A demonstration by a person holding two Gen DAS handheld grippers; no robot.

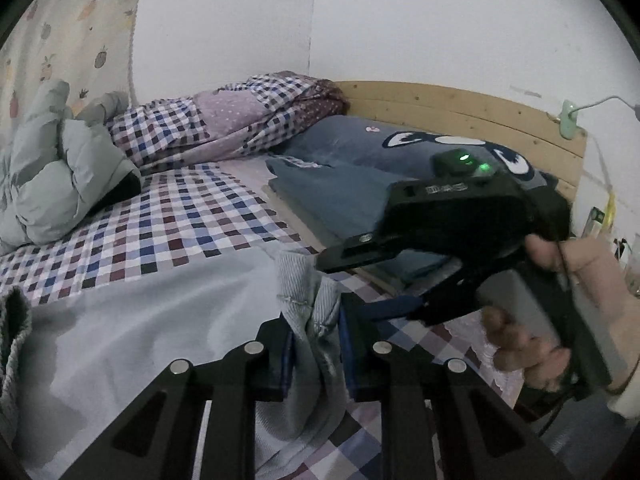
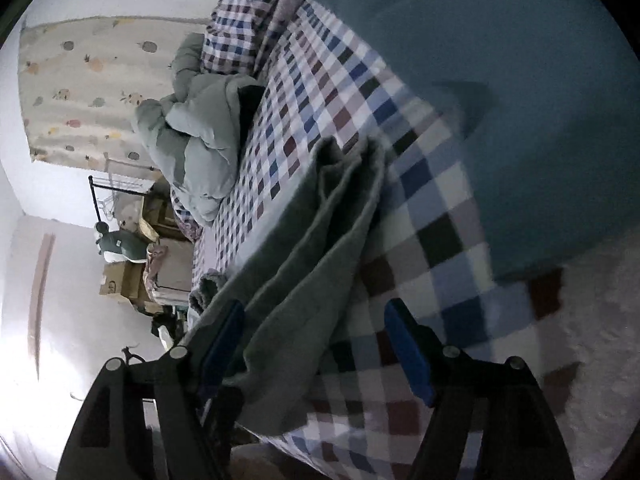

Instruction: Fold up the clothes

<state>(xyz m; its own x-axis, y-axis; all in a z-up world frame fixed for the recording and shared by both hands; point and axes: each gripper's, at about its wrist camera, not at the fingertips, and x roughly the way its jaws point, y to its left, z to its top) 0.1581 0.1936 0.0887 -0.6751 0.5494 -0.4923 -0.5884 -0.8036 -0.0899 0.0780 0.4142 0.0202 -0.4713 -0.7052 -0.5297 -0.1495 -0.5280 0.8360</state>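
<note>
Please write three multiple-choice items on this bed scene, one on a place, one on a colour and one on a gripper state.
1. Where does the puffy jacket lie?
A. On the checked bedsheet, near the patterned wall hanging
B. On the wooden headboard
C. On the floor

2. What colour are the pads of the right hand-held gripper?
A. Red
B. Blue
C. Yellow

3. What is the left hand-held gripper doing?
A. Open over bare sheet
B. Shut on a pillow
C. Shut on the pale grey garment

Answers:
1 A, the left wrist view shows the jacket bunched on the sheet below the wall hanging.
2 B, both pads show blue in the right wrist view.
3 C, the fabric is bunched between the closed fingers.
</note>
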